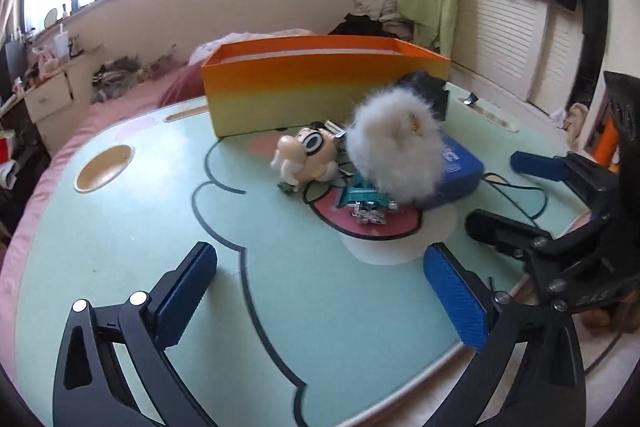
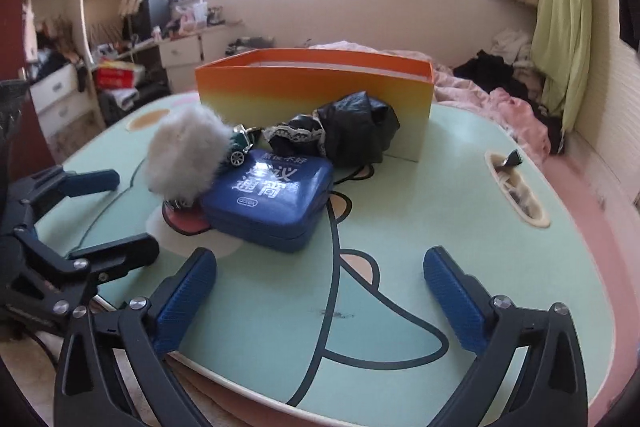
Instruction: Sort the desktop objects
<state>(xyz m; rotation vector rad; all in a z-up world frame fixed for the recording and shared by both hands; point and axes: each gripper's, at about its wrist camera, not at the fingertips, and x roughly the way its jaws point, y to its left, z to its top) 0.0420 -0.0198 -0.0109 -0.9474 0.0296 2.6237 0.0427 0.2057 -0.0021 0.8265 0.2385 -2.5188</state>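
An open orange-to-yellow box (image 1: 316, 83) (image 2: 316, 87) stands at the far side of the mint cartoon table (image 1: 160, 227) (image 2: 440, 195). In front of it lie a white fluffy ball (image 1: 394, 155) (image 2: 186, 151), a cartoon head figure with glasses (image 1: 306, 157), a small teal toy car (image 1: 362, 199) (image 2: 240, 147), a blue tin (image 1: 460, 167) (image 2: 272, 199) and a crumpled black cloth (image 2: 344, 131) (image 1: 426, 89). My left gripper (image 1: 320, 295) (image 2: 116, 211) is open and empty, short of the pile. My right gripper (image 2: 320, 299) (image 1: 508, 191) is open and empty, near the blue tin.
A round cup recess (image 1: 105, 167) is at the table's left and a slot with small items (image 2: 516, 187) at its right. A pink bed (image 2: 500, 99) with clothes lies behind the table. Drawers and clutter (image 2: 120, 75) stand at the left.
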